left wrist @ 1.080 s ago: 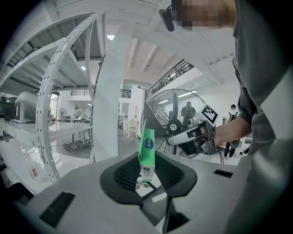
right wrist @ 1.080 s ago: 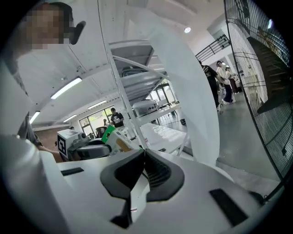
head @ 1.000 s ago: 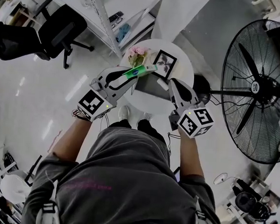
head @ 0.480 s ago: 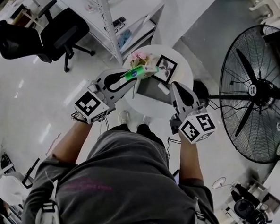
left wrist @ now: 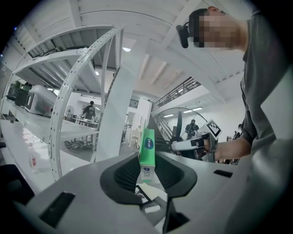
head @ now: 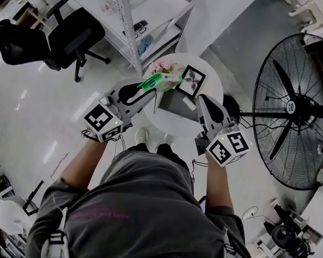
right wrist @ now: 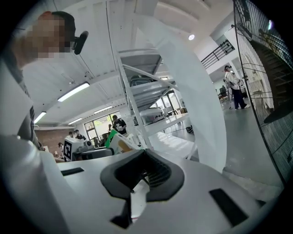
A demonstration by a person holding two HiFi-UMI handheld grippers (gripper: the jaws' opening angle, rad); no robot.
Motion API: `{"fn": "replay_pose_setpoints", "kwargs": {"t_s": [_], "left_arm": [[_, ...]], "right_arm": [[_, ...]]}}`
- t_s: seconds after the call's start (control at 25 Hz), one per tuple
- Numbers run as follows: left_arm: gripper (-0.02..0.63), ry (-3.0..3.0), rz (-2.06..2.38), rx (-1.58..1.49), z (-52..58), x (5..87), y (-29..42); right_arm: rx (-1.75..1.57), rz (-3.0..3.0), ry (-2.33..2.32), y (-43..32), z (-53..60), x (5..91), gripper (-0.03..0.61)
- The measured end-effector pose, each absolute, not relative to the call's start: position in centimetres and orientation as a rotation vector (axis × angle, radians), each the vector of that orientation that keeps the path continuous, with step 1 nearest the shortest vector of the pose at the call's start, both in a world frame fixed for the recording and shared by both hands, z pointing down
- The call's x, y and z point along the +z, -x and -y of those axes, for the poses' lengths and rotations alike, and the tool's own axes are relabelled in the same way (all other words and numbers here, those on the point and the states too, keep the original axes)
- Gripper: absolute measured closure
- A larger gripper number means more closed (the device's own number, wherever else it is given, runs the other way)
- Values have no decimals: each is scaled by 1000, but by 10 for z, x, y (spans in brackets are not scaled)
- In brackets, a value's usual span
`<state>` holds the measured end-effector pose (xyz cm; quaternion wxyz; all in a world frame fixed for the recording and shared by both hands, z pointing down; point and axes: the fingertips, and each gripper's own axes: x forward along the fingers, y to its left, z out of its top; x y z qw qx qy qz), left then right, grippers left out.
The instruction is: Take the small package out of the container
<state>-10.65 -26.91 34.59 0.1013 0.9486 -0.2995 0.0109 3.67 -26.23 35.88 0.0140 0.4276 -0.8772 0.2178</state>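
Bright overhead light, fisheye-warped edges, sharp focus

One package (head: 160, 81), one frame (head: 191, 78), one fan (head: 294, 104)

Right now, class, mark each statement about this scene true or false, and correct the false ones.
1. The left gripper is clamped on a green-and-white package. True.
2. The right gripper holds a package too. False: its jaws are together with nothing between them.
3. A framed picture is on the round table. True.
4. The big fan stands on the left gripper's side. False: it is on the right gripper's side.
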Motion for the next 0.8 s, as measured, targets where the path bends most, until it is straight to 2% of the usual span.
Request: {"fn": "replay_pose_setpoints", "kwargs": {"t_s": [0.8], "left_arm": [[509, -2774, 891, 33, 272, 353, 90]], "right_arm": [[704, 2714, -1315, -51, 264, 372, 557]]}}
